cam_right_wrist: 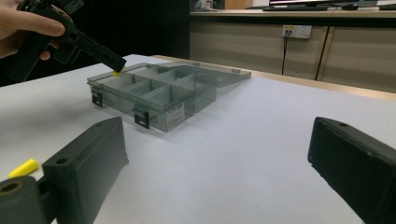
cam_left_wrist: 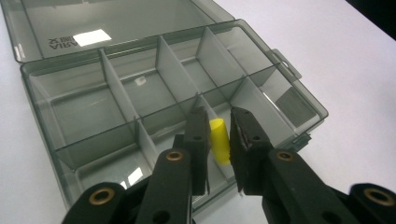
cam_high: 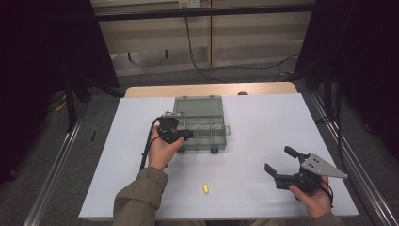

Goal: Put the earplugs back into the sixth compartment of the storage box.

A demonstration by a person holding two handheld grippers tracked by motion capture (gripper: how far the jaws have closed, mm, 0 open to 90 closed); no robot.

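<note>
Nearest me, a second yellow peg (cam_high: 205,189) lies loose on the bench (cam_high: 263,136) beside the right claw (cam_high: 278,163), which rests spread wide with nothing in it. Farther off, the left claw (cam_left_wrist: 219,135) hangs over a front compartment of the open grey organiser box (cam_left_wrist: 275,98), a yellow peg (cam_left_wrist: 219,140) between its jaws, which look barely parted from it. I'd judge this the drop-off: next, let the peg fall clear, then lift away.

Yellow plug (cam_left_wrist: 219,140); smoky-grey box (cam_left_wrist: 70,154); black claws.
</note>
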